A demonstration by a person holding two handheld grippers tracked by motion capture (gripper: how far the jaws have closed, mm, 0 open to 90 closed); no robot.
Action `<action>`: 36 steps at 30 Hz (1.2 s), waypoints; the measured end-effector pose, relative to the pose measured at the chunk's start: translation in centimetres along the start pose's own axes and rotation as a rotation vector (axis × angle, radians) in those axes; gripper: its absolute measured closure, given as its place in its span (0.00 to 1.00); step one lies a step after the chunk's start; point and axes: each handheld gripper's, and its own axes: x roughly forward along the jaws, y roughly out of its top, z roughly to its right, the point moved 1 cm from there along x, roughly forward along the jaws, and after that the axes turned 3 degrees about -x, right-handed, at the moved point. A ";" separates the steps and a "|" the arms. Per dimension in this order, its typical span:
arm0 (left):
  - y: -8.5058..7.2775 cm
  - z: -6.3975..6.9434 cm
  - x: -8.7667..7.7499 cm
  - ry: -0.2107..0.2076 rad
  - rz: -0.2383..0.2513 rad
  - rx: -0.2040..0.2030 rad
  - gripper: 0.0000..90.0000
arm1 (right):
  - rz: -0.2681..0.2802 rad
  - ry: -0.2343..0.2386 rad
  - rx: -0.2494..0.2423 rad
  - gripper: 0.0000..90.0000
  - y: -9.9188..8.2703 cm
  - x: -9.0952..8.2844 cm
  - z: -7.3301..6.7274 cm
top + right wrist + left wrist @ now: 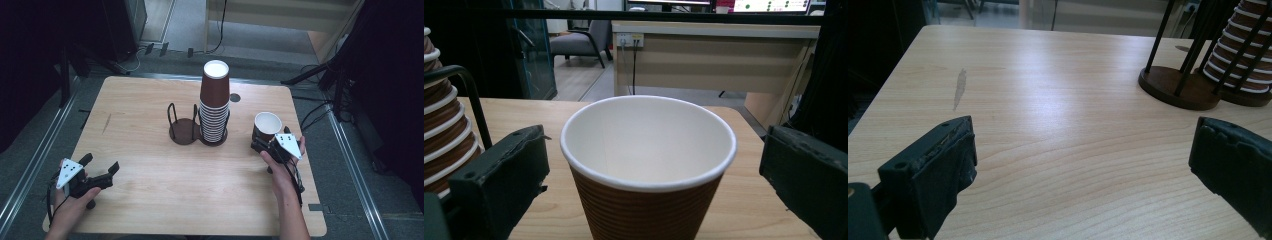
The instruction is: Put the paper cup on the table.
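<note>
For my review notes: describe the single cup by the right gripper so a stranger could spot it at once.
On the wooden table, right of the black wire cup holder with its tall upside-down stack of cups, one brown ribbed paper cup stands alone between the open jaws of the right gripper. Unlike the stacked ones, it sits mouth up, showing its white inside.

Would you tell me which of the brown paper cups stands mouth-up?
The lone cup between the right claw's jaws; the stacked cups in the holder are upside down.
</note>
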 end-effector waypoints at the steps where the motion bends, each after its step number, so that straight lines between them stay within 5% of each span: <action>1: 0.0 0.0 0.0 0.000 0.000 0.000 0.00 | 0.002 0.001 -0.004 0.00 0.0 -0.1 0.1; 36: 0.0 -0.1 0.0 0.006 -0.003 -0.008 0.00 | -0.039 -0.004 0.003 0.00 -3.1 -5.0 3.9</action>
